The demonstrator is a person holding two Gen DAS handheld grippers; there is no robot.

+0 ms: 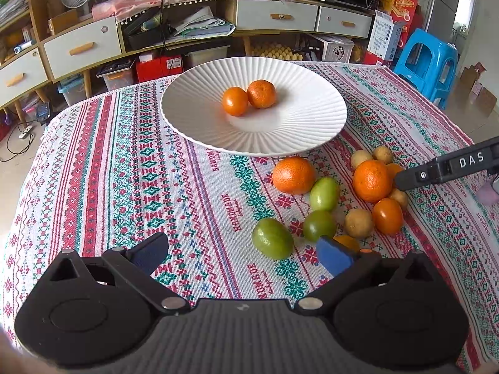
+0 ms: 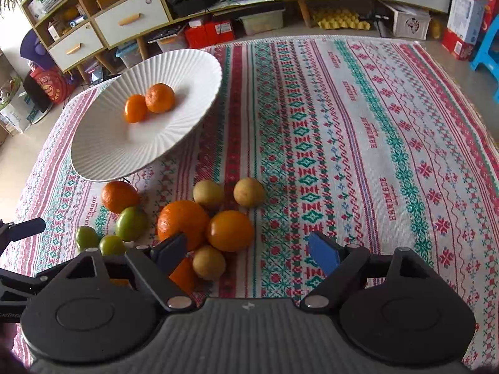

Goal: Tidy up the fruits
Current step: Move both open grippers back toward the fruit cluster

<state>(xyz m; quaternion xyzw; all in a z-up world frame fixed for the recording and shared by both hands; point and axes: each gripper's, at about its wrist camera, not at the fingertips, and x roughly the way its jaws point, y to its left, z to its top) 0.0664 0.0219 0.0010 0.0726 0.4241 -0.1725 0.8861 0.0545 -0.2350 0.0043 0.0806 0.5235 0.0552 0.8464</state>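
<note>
A white ribbed plate [image 1: 193,93] sits on the far middle of a patterned tablecloth [image 1: 124,171], and two small oranges [image 1: 235,101] lie touching each other at its centre, side by side. The rest of the fruit is a loose heap on the cloth just beside the plate's near rim. There a big orange [image 1: 293,175] lies closest to the plate, with a second big orange [image 1: 372,180] to its right. Three green fruits [image 1: 273,238] sit nearest the left gripper; the one in front is egg-shaped, its long axis lying flat and slanting from upper left to lower right, and the one beside the big orange [image 1: 324,194] tilts the other way. Small tan round fruits [image 2: 249,192] and smooth orange ones [image 2: 230,230] fill in around the second big orange, several touching it. The left gripper [image 1: 243,251] hangs low over the cloth with its jaws spread wide and nothing between them; its right pad stands just in front of the green fruits. The right gripper [image 2: 246,251] points down at the heap, jaws also spread, with a tan fruit [image 2: 208,262] and a smooth orange one in the gap between the pads, neither pressed. In the left view one of its black fingers [image 1: 436,171] touches, or nearly touches, the second big orange.
</note>
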